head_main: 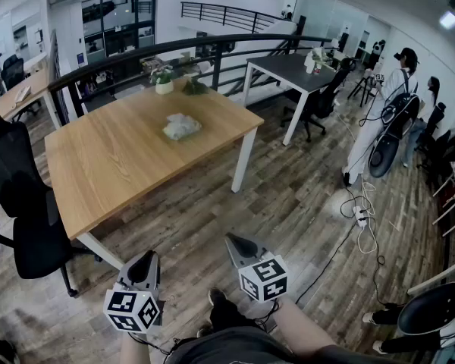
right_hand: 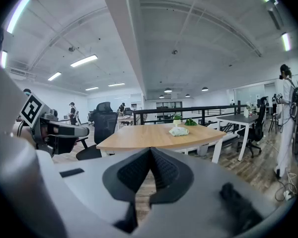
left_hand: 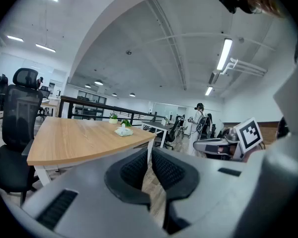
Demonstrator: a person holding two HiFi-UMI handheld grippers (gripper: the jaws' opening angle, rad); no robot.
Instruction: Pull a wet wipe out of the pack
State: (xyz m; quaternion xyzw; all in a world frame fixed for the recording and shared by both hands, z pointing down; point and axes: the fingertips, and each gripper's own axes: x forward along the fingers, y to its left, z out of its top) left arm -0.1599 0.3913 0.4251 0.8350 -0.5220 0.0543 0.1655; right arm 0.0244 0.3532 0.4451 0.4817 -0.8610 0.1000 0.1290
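Observation:
The wet wipe pack (head_main: pixel 181 127) is a pale, crumpled packet lying toward the far side of the wooden table (head_main: pixel 114 165). It shows small in the left gripper view (left_hand: pixel 123 131) and in the right gripper view (right_hand: pixel 179 131). My left gripper (head_main: pixel 146 258) and right gripper (head_main: pixel 233 241) hang low over the floor in front of the table, well short of the pack. The left gripper (left_hand: pixel 149 150) has its pads closed together at the tips with nothing between them. The right gripper (right_hand: pixel 150 150) is likewise shut and empty.
A potted plant (head_main: pixel 164 84) stands at the table's far edge. A black office chair (head_main: pixel 19 196) sits at the table's left. A grey table (head_main: pixel 292 70) stands behind on the right, a person (head_main: pixel 383 112) beside it, and cables (head_main: pixel 360 214) trail on the wood floor.

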